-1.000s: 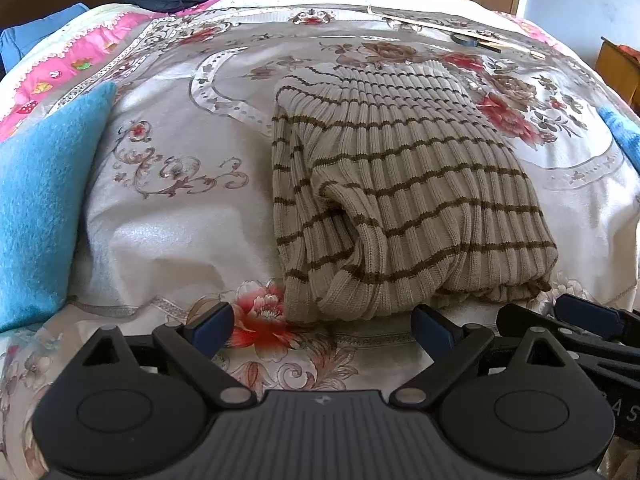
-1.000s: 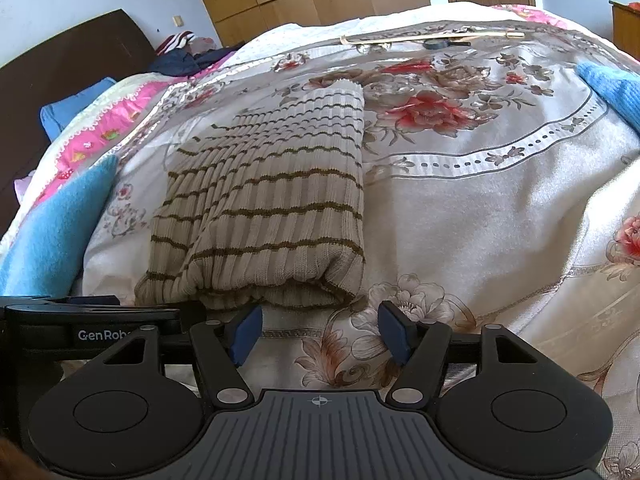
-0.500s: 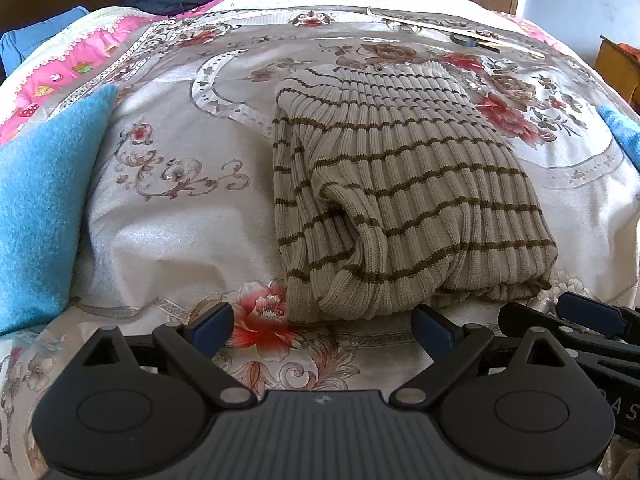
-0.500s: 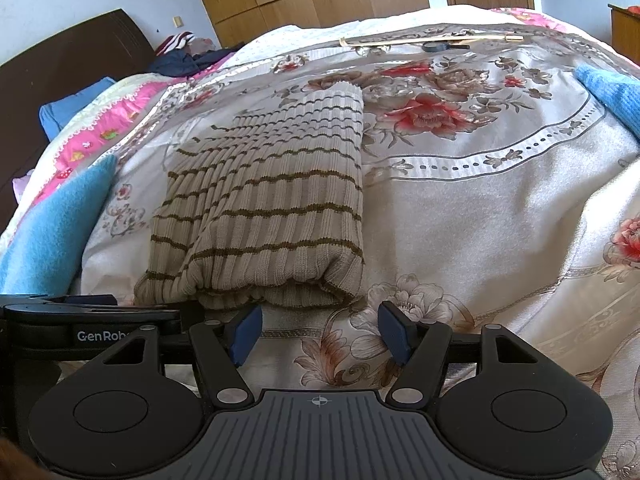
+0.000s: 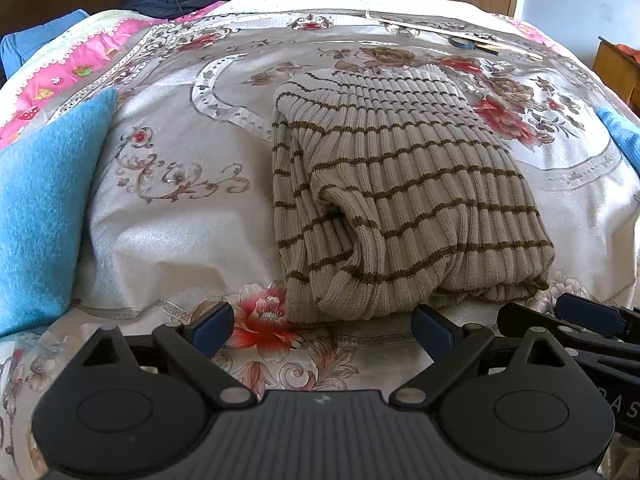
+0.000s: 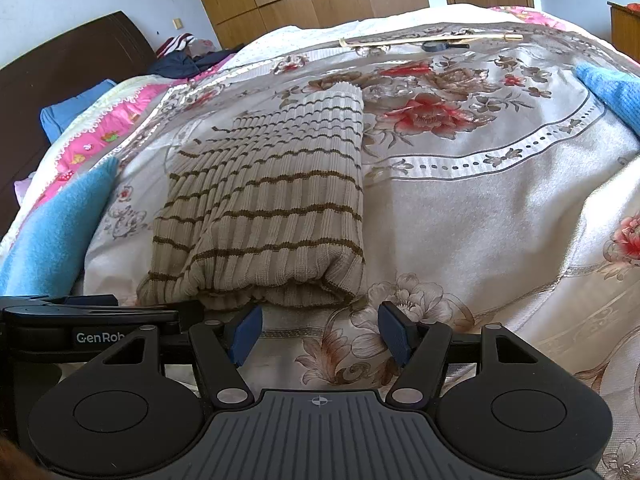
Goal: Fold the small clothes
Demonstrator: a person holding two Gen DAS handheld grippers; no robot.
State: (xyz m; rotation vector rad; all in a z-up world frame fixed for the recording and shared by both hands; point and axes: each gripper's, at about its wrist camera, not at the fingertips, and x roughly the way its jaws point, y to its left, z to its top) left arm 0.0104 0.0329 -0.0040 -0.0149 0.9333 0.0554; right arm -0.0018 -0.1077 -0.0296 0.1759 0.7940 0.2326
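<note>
A beige ribbed sweater with thin brown stripes (image 5: 404, 192) lies folded into a long rectangle on the floral bedspread (image 5: 168, 216); it also shows in the right wrist view (image 6: 276, 208). My left gripper (image 5: 322, 326) is open and empty, just short of the sweater's near left corner. My right gripper (image 6: 320, 330) is open and empty, just short of the sweater's near right corner. The right gripper's fingers (image 5: 584, 316) show at the lower right of the left wrist view.
A blue fuzzy cloth (image 5: 40, 208) lies at the left of the bed and another blue one (image 6: 608, 92) at the right. A long wooden stick and a dark tool (image 6: 436, 42) lie at the far side. Dark clothes (image 5: 172, 0) are piled by the headboard.
Almost nothing has changed; both grippers hover open in front of the sweater, with only a slight shift of the views.
</note>
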